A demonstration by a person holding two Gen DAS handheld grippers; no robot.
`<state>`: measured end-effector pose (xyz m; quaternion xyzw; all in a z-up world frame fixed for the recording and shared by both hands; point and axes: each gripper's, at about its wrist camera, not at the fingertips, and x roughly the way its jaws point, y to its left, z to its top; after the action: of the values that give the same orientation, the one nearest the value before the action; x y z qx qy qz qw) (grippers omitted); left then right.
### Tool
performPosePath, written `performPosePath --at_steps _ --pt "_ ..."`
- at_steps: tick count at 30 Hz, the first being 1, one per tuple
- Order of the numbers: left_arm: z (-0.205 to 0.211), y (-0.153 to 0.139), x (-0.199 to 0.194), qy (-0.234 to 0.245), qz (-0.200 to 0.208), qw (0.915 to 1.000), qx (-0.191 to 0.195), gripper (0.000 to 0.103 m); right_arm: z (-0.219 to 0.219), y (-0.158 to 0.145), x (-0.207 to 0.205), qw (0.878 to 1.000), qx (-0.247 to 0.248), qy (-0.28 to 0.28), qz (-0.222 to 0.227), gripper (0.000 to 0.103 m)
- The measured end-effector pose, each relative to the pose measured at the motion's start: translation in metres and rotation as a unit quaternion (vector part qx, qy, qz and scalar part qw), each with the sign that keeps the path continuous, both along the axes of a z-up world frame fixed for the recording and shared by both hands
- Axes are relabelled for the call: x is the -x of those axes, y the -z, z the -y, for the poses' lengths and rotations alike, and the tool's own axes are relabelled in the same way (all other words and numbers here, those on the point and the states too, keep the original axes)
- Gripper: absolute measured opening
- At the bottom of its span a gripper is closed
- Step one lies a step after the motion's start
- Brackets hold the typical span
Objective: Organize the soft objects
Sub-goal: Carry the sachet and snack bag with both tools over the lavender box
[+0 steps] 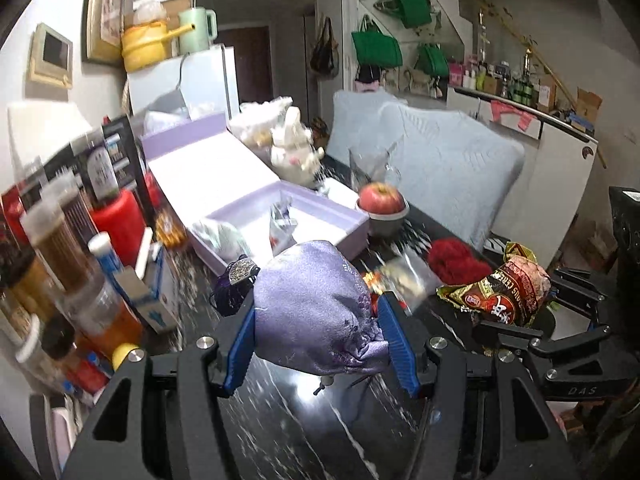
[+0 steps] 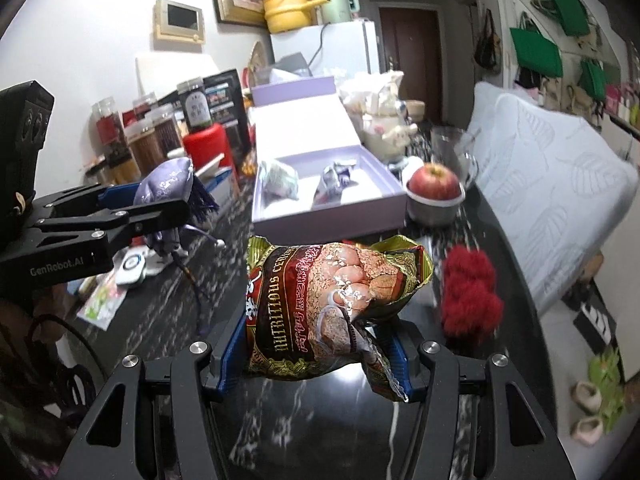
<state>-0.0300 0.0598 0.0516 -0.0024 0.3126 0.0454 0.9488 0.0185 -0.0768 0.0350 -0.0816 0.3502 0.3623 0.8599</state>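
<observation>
- My left gripper has its blue fingers clamped on a purple satin pouch, one pad on each side. The pouch is up off the black marble table, and its dark tassel hangs off the left side.
- From the right wrist view I can see that same gripper coming in from the left with the pouch sticking out past the tips.
- My right gripper is squeezing a crinkly cereal snack bag, the one that says "NUTRITIOUS CEREAL" down the side. It's lifted off the table too, and the top of the bag flops over to the right. In the left view the bag shows at the right, held in the black fingers.
- Straight ahead of both grippers, toward the far side of the table, sits an open lavender box with its lid tipped back. Two small crumpled soft packets are already in the tray.
- Just right of the box is an apple in a little metal bowl.
- A fuzzy red thing lies near the table's right edge, between the bowl and my right gripper. Can't tell what it is exactly.
- Jars and boxes crowd the left edge.
</observation>
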Motion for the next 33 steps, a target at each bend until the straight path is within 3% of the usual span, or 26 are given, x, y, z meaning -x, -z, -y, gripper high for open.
performPosePath --at_steps 11,33 --pt "-0.026 -0.038 -0.038 -0.020 0.044 0.9986 -0.021 0.058 -0.031 -0.030 -0.043 0.999 -0.015 -0.024 0.030 0.058" --pt "-0.084 -0.062 -0.155 -0.048 0.065 0.9958 -0.043 0.058 -0.107 -0.058 -0.155 0.995 -0.015 -0.046 0.085 0.058"
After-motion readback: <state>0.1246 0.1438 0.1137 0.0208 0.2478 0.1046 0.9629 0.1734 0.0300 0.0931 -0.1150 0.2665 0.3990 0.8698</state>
